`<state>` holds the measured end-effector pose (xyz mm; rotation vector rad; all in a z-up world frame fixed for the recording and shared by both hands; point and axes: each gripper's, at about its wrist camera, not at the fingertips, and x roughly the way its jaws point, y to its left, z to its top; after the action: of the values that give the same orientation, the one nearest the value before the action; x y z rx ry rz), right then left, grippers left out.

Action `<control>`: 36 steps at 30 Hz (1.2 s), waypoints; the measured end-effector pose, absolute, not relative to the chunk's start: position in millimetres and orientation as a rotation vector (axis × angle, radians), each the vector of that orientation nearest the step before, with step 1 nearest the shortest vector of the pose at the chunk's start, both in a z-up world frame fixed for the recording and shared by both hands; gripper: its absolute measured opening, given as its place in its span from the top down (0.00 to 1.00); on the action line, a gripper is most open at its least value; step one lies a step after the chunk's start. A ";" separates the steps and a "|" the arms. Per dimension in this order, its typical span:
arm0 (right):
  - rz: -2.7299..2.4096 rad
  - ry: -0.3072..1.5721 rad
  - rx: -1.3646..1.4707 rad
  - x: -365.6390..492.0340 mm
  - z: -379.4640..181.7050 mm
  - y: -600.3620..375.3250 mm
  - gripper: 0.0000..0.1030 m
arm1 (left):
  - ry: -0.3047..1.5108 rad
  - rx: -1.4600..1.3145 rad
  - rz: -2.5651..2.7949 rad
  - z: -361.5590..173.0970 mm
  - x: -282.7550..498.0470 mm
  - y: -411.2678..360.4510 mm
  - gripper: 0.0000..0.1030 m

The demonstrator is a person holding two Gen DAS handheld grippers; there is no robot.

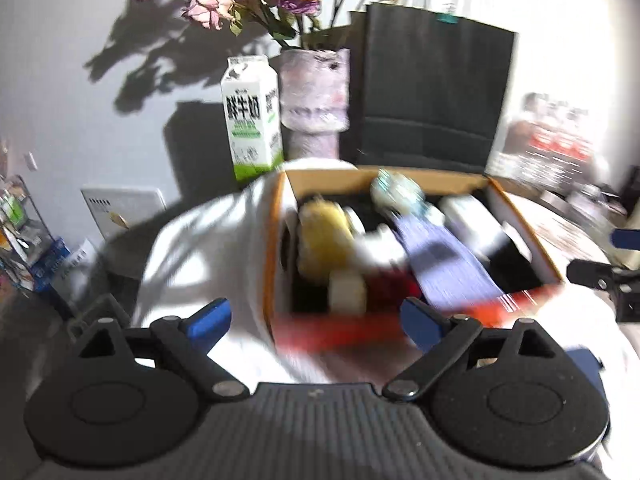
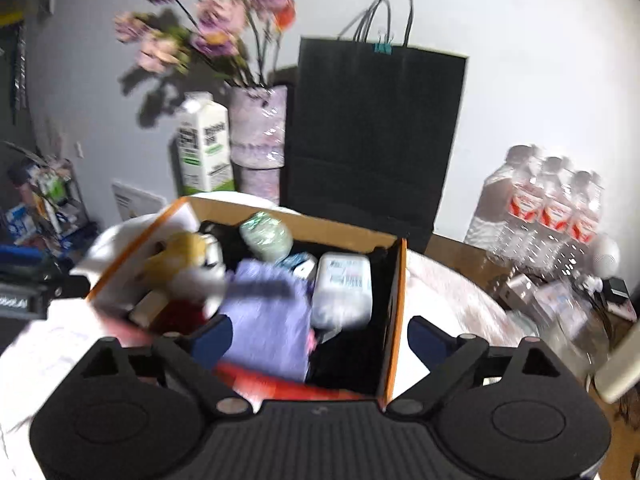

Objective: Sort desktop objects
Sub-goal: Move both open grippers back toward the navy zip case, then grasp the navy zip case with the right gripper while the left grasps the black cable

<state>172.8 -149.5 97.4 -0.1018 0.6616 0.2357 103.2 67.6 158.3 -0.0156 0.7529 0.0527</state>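
Both the left tongs [image 1: 314,320] and right tongs [image 2: 320,338] stand spread and empty before the cardboard box [image 2: 394,280], which sits mid-bench packed with sorted items. Judged a release step; next move calls for locating any remaining loose object.

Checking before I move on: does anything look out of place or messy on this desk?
The cardboard box holds a loose jumble; the purple cloth is draped over other items. The flowers in the vase look wilted. Nothing spilled.

Open orange-edged cardboard box [image 2: 394,300] packed with lilac cloth [image 2: 268,320], white bottle [image 2: 342,292].
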 end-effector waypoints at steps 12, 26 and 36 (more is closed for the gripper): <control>0.222 0.463 -0.108 -60.2 61.4 -165.5 0.00 | 0.612 -0.070 -0.112 131.1 -107.9 71.0 0.00; 0.077 0.527 -0.038 -79.7 -0.1 -166.7 0.00 | 0.544 -0.072 -0.070 68.4 -99.6 45.6 0.00; 0.038 0.554 -0.039 0.5 -24.6 -166.4 0.13 | 0.598 -0.077 -0.175 49.4 39.1 -5.5 0.16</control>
<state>0.5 -166.4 -24.6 -0.0395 0.5545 0.0375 39.1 -5.5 49.4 -0.0767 0.5979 -0.1752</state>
